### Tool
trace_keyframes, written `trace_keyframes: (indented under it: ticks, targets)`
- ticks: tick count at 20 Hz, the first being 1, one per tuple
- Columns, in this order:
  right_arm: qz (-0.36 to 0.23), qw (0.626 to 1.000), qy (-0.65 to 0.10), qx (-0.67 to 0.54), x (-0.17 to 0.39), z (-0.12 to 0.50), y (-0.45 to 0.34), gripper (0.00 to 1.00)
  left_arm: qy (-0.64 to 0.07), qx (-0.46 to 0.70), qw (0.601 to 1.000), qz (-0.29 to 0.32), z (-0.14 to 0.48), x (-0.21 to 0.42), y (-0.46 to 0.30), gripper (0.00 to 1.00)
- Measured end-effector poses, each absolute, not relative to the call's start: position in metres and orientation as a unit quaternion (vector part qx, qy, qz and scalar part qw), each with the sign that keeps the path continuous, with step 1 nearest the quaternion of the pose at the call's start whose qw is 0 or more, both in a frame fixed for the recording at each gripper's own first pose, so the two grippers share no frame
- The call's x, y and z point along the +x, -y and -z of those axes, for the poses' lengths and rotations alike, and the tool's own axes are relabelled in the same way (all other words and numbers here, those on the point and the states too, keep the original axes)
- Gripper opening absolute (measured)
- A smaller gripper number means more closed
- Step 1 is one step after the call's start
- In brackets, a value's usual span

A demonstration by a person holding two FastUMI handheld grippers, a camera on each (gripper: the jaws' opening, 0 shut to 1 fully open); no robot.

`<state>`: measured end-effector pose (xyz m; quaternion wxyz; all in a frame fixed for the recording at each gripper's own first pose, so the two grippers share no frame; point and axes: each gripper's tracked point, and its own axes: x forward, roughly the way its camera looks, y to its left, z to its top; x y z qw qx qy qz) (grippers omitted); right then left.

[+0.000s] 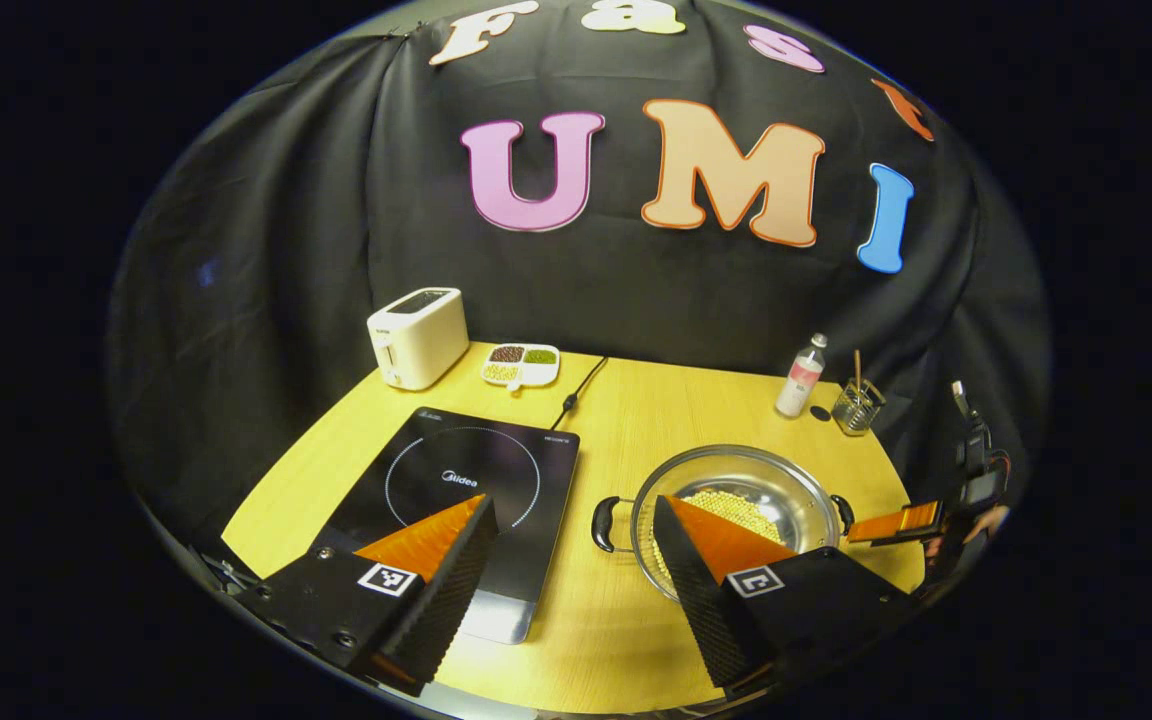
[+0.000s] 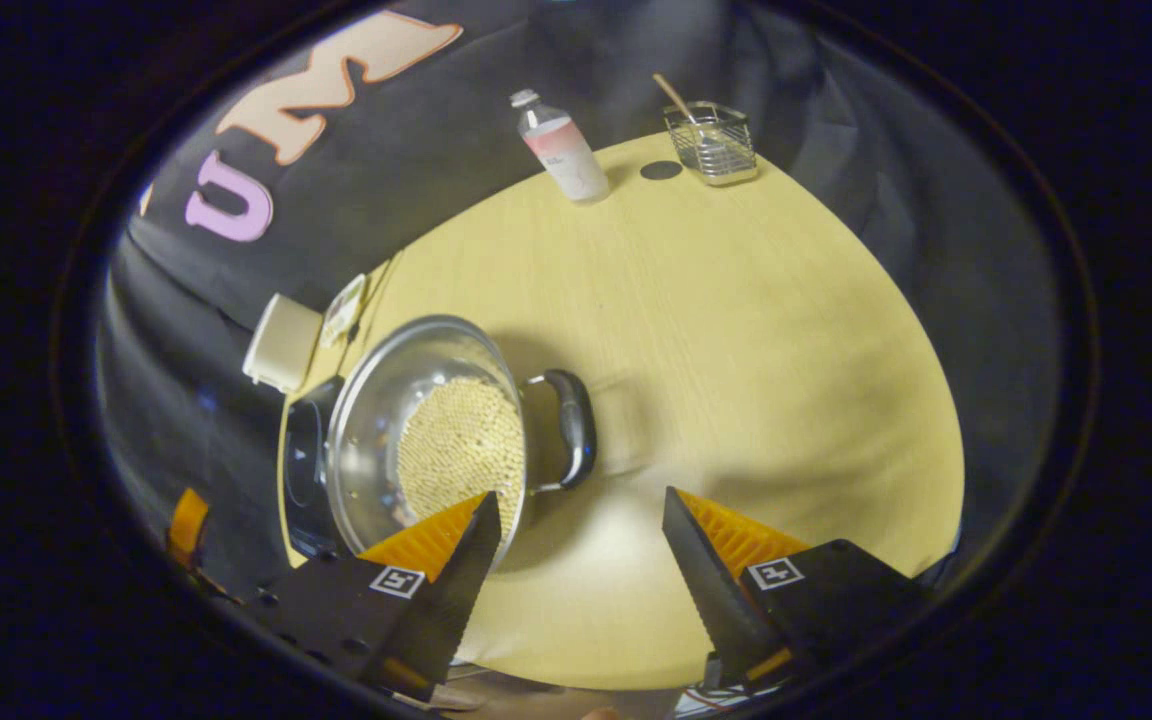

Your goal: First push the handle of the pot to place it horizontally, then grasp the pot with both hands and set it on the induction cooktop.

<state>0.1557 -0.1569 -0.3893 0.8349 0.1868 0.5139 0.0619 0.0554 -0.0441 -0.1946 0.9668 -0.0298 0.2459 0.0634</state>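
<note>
The steel pot (image 1: 736, 510), lower right of centre on the table (image 1: 636, 400), looks rigid, slick and probably bean-weighted; both grippers' jaws gape wide, empty, so take its side handles (image 2: 571, 428).

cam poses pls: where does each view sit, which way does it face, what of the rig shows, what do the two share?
Left gripper view: rides the left gripper, above the near table edge, facing the booth wall over the black induction cooktop; its own open fingers show at the bottom, the right gripper farther off.
Right gripper view: rides the right gripper, tilted down over the round steel two-handled pot of pale beans; its own open fingers show.
Shared: the pot, cooktop, white toaster, clear plastic bottle, yellow wooden table.
</note>
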Motion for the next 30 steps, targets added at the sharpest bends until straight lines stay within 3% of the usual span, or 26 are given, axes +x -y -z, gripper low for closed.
trace_keyframes:
  ticks: [2,3,4,5,6,7,8,9,10,11,12,14,15,16,21,22,24,25,26,27,28,29,30]
  targets:
    - [-0.077,0.825,-0.516,0.219,0.163,0.387,0.145,1.00,-0.272,-0.041,0.961,-0.041,0.210,0.062,0.045,0.96]
    - [-0.084,0.821,-0.518,0.227,0.167,0.387,0.142,0.93,-0.289,-0.049,0.956,-0.029,0.220,0.065,0.045,0.96]
    - [-0.090,0.819,-0.520,0.226,0.170,0.389,0.140,0.92,-0.301,-0.059,0.952,-0.022,0.227,0.071,0.044,0.96]
    - [-0.093,0.817,-0.525,0.219,0.173,0.393,0.140,1.00,-0.312,-0.073,0.947,-0.011,0.235,0.076,0.044,1.00]
    - [-0.097,0.815,-0.531,0.212,0.175,0.398,0.140,0.92,-0.325,-0.089,0.942,-0.001,0.244,0.081,0.045,0.95]
    - [-0.102,0.810,-0.537,0.211,0.176,0.402,0.138,0.92,-0.340,-0.103,0.935,0.011,0.254,0.085,0.048,0.95]
    - [-0.108,0.804,-0.545,0.214,0.177,0.406,0.137,1.00,-0.360,-0.116,0.926,0.026,0.264,0.089,0.051,0.95]
    - [-0.113,0.797,-0.552,0.215,0.178,0.409,0.136,0.93,-0.381,-0.127,0.915,0.038,0.276,0.090,0.052,0.95]
    - [-0.116,0.791,-0.561,0.214,0.178,0.415,0.136,1.00,-0.402,-0.137,0.904,0.049,0.287,0.092,0.054,0.96]
    - [-0.123,0.785,-0.569,0.212,0.178,0.419,0.135,0.92,-0.420,-0.147,0.894,0.056,0.298,0.094,0.055,0.95]
    - [-0.129,0.780,-0.576,0.208,0.178,0.423,0.135,1.00,-0.438,-0.157,0.883,0.064,0.305,0.096,0.057,0.96]
    - [-0.140,0.772,-0.587,0.201,0.179,0.429,0.133,1.00,-0.455,-0.172,0.870,0.079,0.315,0.103,0.066,0.96]
    - [-0.145,0.768,-0.592,0.197,0.180,0.431,0.131,0.92,-0.462,-0.174,0.865,0.085,0.320,0.105,0.068,0.95]
    - [-0.151,0.764,-0.596,0.196,0.181,0.434,0.128,0.92,-0.467,-0.175,0.862,0.093,0.323,0.109,0.069,0.95]
    - [-0.165,0.756,-0.609,0.173,0.194,0.449,0.119,0.90,-0.505,-0.153,0.844,0.097,0.348,0.128,0.070,0.95]
    - [-0.164,0.757,-0.610,0.168,0.197,0.452,0.118,0.99,-0.512,-0.152,0.839,0.099,0.353,0.130,0.072,0.95]
    - [-0.165,0.754,-0.615,0.164,0.199,0.459,0.115,0.99,-0.523,-0.143,0.834,0.098,0.361,0.136,0.075,0.94]
    - [-0.167,0.753,-0.615,0.162,0.200,0.461,0.113,0.90,-0.526,-0.139,0.833,0.099,0.363,0.138,0.077,0.93]
    - [-0.167,0.752,-0.617,0.161,0.200,0.463,0.113,0.98,-0.528,-0.135,0.833,0.099,0.366,0.141,0.080,0.92]
    - [-0.168,0.752,-0.617,0.160,0.200,0.464,0.113,0.98,-0.530,-0.132,0.831,0.102,0.368,0.142,0.083,0.90]
    - [-0.167,0.753,-0.616,0.161,0.202,0.465,0.113,0.87,-0.532,-0.130,0.830,0.105,0.369,0.144,0.086,0.89]
    - [-0.162,0.754,-0.615,0.163,0.204,0.467,0.115,0.88,-0.533,-0.130,0.829,0.107,0.371,0.145,0.089,0.86]
    - [-0.154,0.756,-0.615,0.163,0.205,0.468,0.117,0.72,-0.535,-0.127,0.829,0.103,0.372,0.147,0.089,0.84]
